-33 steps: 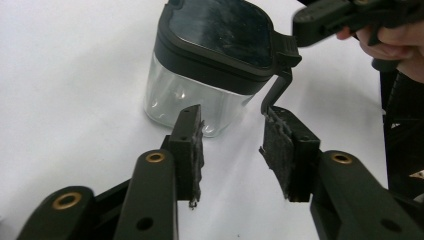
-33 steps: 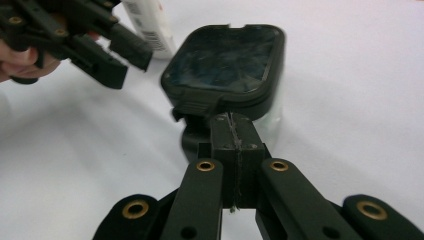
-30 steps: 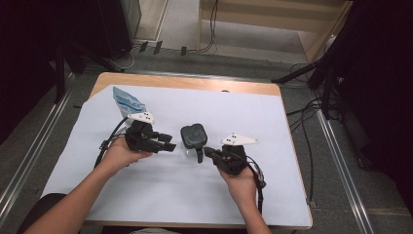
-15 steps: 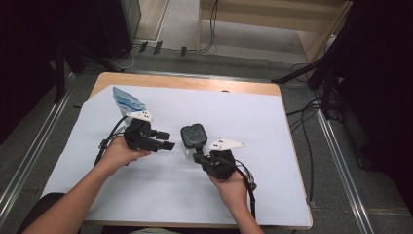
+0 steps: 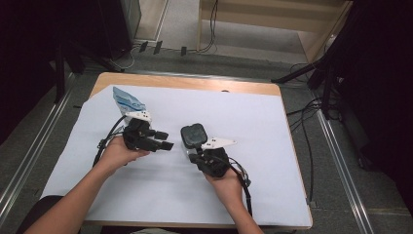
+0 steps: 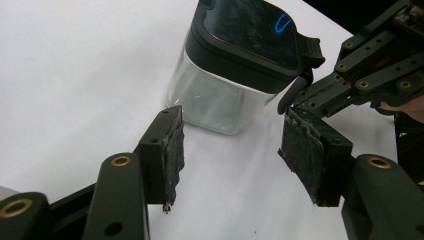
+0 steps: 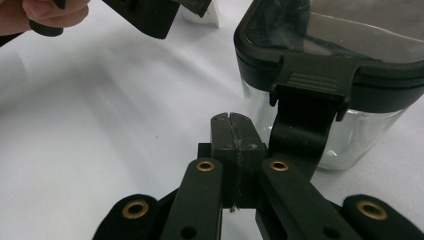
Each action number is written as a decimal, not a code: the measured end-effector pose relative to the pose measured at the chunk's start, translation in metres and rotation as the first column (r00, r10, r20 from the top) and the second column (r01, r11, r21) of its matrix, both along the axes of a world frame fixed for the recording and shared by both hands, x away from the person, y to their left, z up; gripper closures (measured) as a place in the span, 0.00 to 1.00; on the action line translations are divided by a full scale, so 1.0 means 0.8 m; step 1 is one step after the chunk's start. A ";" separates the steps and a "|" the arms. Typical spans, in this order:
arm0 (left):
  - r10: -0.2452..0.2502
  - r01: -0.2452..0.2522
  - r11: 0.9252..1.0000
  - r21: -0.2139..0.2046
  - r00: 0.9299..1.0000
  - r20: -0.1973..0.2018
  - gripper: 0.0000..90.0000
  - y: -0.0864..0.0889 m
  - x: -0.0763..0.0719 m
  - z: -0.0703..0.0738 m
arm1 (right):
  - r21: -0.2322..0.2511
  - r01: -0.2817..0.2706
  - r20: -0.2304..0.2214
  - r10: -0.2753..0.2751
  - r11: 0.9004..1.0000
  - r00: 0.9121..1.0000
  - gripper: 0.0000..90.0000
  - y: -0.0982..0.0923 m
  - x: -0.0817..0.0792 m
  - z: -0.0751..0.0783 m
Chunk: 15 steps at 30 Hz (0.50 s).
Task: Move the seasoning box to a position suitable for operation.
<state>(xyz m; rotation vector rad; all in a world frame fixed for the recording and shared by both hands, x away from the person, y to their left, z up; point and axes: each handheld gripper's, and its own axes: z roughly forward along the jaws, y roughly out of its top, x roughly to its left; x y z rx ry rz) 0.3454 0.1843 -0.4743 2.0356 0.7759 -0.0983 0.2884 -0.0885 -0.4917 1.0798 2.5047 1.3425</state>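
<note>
Left gripper (image 5: 164,140): jaws apart, having just been opening; nothing between the pads (image 6: 170,150). It points toward the container (image 5: 194,136), which stands just beyond the tips, near but not touching.

Container: a clear box with a black clip-on lid (image 6: 250,30), upright on the white sheet (image 5: 160,195), between the two grippers. In the right gripper view one side latch (image 7: 305,125) hangs down over the clear wall.

Right gripper (image 5: 196,157): jaws pressed together, pad against pad, holding nothing. The tips sit just beside the hanging latch, low against the container's side; whether they touch the latch cannot be told from that close view.

Surface: the white sheet covers most of a wooden table (image 5: 185,82). A blue and white packet (image 5: 125,101) lies at the far left of the sheet, behind the left gripper.

Room: grey floor with cables (image 5: 311,122) at the right, and pale wooden furniture (image 5: 272,24) beyond the table.
</note>
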 end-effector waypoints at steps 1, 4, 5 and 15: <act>0.000 0.000 1.000 -0.002 1.000 -0.002 0.48 0.000 0.000 0.000 | 0.000 0.000 -0.004 0.000 1.000 1.000 1.00 0.000 0.000 -0.001; 0.000 0.000 1.000 0.001 1.000 0.000 0.48 0.000 0.000 0.000 | -0.001 0.006 -0.007 -0.006 1.000 1.000 1.00 -0.001 0.001 -0.001; 0.002 -0.002 1.000 0.002 1.000 0.004 0.48 0.000 0.000 0.000 | -0.001 0.010 -0.008 -0.010 1.000 1.000 1.00 -0.003 0.001 -0.001; 0.003 -0.003 1.000 0.003 1.000 0.011 0.49 -0.001 0.002 -0.002 | 0.000 0.044 -0.015 -0.044 0.999 0.999 1.00 -0.016 0.004 -0.001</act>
